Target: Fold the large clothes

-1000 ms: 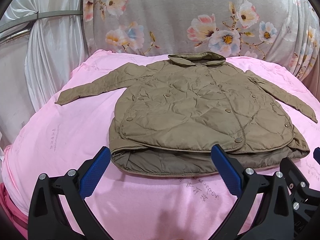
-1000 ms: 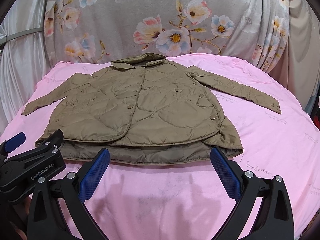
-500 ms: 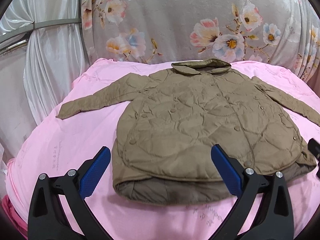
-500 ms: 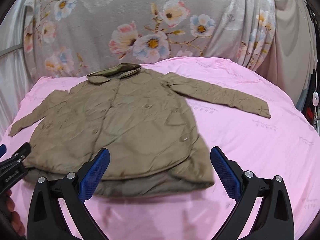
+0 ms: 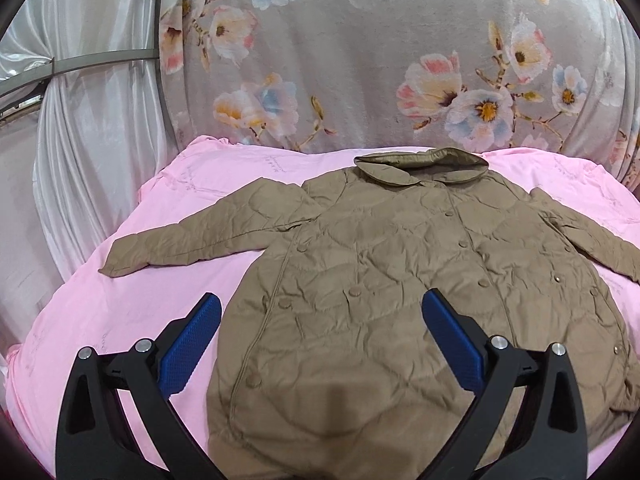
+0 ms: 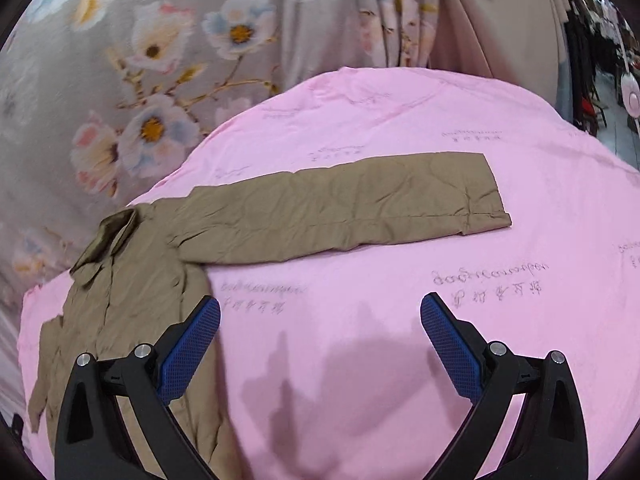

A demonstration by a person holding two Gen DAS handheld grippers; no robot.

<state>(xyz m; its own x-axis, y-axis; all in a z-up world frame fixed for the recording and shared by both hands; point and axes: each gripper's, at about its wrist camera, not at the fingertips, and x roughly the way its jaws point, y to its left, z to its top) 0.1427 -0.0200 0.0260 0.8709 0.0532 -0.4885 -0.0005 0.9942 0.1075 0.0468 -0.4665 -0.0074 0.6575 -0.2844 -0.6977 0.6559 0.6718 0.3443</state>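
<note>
On the pink bedsheet (image 5: 120,300), a khaki quilted jacket (image 5: 380,300) is laid out flat, front side up and buttoned, with its collar (image 5: 420,166) at the far end next to the floral curtain (image 5: 360,60). One sleeve (image 5: 208,232) is stretched out to the left, and a white satin drape (image 5: 92,120) is seen past that edge. The left gripper (image 5: 320,334) is held over the near part of the jacket body, jaws spread wide with nothing between them. In the right wrist view, the other sleeve (image 6: 348,204) is seen spread straight out to the right across the sheet, cuff squared off. The right gripper (image 6: 320,334) is held above bare pink sheet just near of that sleeve, jaws also wide open and empty, with its shadow cast on the fabric below.
</note>
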